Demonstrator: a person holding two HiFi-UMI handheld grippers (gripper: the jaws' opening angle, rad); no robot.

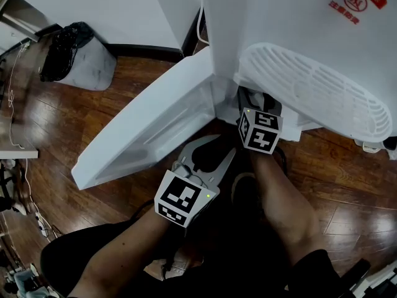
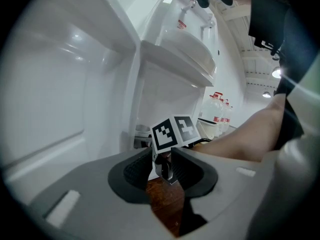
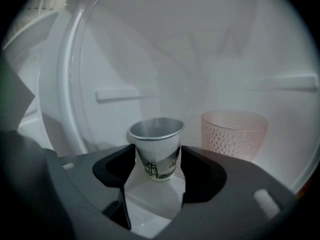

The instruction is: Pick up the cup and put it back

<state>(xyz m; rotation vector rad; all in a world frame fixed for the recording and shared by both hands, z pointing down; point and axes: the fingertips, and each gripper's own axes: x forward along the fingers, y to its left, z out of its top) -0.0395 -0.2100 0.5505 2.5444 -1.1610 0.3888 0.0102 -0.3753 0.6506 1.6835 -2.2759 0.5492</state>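
Observation:
A paper cup (image 3: 156,151) with a dark printed picture stands upright on a white shelf (image 3: 150,209) inside the white cabinet. My right gripper (image 3: 157,166) is open with the cup between its jaws, close to both sides. In the head view only its marker cube (image 1: 259,129) shows, under the white slotted basket (image 1: 316,92); the jaws and the cup are hidden there. My left gripper (image 1: 198,160) hangs lower, in front of the open door, open with nothing between its jaws (image 2: 162,171).
A pink translucent dotted cup (image 3: 234,134) stands just right of the paper cup. The cabinet's white door (image 1: 155,129) swings out to the left over the wooden floor (image 1: 347,185). A grey bin with a black bag (image 1: 77,54) sits at the far left.

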